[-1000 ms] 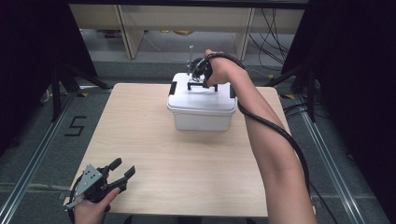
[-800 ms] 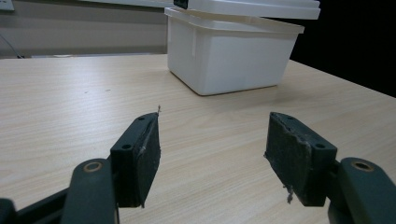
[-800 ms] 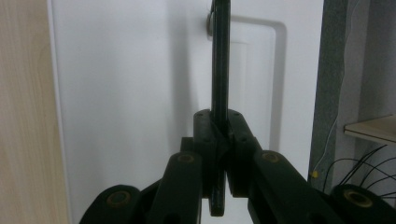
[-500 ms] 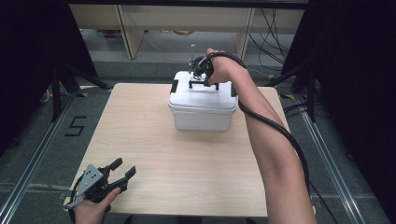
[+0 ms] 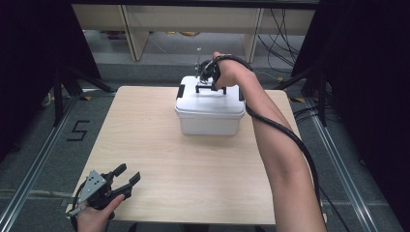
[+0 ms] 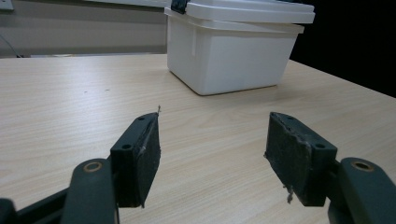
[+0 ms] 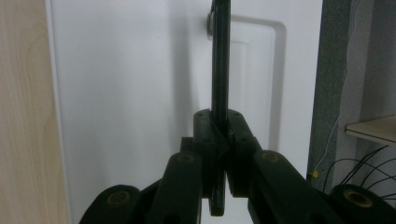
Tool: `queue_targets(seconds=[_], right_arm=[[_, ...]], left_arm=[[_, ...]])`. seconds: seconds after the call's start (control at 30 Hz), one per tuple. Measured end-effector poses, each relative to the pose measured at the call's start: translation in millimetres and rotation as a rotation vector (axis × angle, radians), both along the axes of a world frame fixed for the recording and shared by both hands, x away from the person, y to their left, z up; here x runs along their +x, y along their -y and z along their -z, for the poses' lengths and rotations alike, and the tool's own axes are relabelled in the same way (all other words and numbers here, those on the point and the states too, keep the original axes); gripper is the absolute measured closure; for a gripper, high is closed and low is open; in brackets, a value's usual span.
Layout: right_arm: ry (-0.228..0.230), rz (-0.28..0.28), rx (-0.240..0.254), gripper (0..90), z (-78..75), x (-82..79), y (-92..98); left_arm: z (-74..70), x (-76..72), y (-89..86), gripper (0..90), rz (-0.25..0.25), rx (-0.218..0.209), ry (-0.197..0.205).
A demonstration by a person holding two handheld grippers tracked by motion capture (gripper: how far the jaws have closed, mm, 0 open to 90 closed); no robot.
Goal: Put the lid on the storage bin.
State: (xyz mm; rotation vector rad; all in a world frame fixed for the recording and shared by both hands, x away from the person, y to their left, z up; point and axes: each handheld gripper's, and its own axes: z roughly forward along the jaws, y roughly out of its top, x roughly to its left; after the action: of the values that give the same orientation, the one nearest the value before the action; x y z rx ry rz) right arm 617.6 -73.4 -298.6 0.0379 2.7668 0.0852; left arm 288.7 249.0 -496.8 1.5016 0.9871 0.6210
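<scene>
A white lidded plastic box (image 5: 209, 111) stands on the far middle of the wooden table (image 5: 159, 159). Its black carry handle (image 5: 207, 88) is raised upright above the lid. My right gripper (image 5: 207, 83) reaches down from above and is shut on that handle; in the right gripper view the thin black handle (image 7: 219, 60) runs up from between the clamped pads over the white lid (image 7: 135, 93). My left gripper (image 5: 126, 175) rests at the near left corner of the table, open and holding nothing. In the left gripper view its pads (image 6: 148, 154) point toward the box (image 6: 233, 51).
Black latches sit on the box's left side (image 5: 180, 91) and right side. Shelving and cables lie on the floor beyond the table's far edge. A tripod leg (image 5: 60, 92) stands at the far left. A floor mark "5" (image 5: 77, 130) lies left of the table.
</scene>
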Motion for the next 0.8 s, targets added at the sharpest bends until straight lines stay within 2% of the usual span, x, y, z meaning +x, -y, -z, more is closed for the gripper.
queue_targets(seconds=[0.03,0.13,0.3,0.33,0.4,0.5,0.53,0.63,0.77,0.8], right_arm=[[-0.02,0.039,-0.009,85.2,-0.1,-2.5,0.2],[-0.015,0.018,0.002,85.2,1.6,-1.3,1.4],[-0.02,0.024,0.008,85.2,2.8,-2.1,1.9],[-0.011,0.001,0.007,85.1,2.8,-0.4,2.0],[-0.018,-0.009,0.01,85.2,4.2,1.1,3.2],[-0.027,0.023,0.0,85.1,5.6,0.1,4.5],[-0.024,0.006,-0.007,85.1,5.9,1.3,4.3],[-0.029,0.012,-0.001,85.0,8.6,2.2,5.2],[-0.04,0.025,-0.019,84.9,9.5,1.8,3.5],[-0.03,-0.002,-0.016,84.8,10.2,3.9,3.9]], left_arm=[[-0.2,-0.2,0.0,34.4,-0.001,0.003,-0.003],[-0.1,-0.2,0.6,34.5,-0.001,0.002,-0.004],[-0.2,-0.3,0.3,34.5,-0.001,0.003,-0.003],[-0.2,-0.3,0.2,34.5,-0.002,0.003,-0.003],[-0.1,-0.3,0.1,34.4,-0.002,0.003,-0.003],[-0.1,-0.2,0.3,34.4,0.0,0.002,-0.003],[-0.1,-0.2,0.3,34.4,0.0,0.002,-0.004],[-0.1,-0.2,0.4,34.4,0.0,0.003,-0.005],[0.0,-0.2,0.5,34.4,0.001,0.003,-0.006],[0.0,-0.1,0.6,34.4,0.001,0.001,-0.006]])
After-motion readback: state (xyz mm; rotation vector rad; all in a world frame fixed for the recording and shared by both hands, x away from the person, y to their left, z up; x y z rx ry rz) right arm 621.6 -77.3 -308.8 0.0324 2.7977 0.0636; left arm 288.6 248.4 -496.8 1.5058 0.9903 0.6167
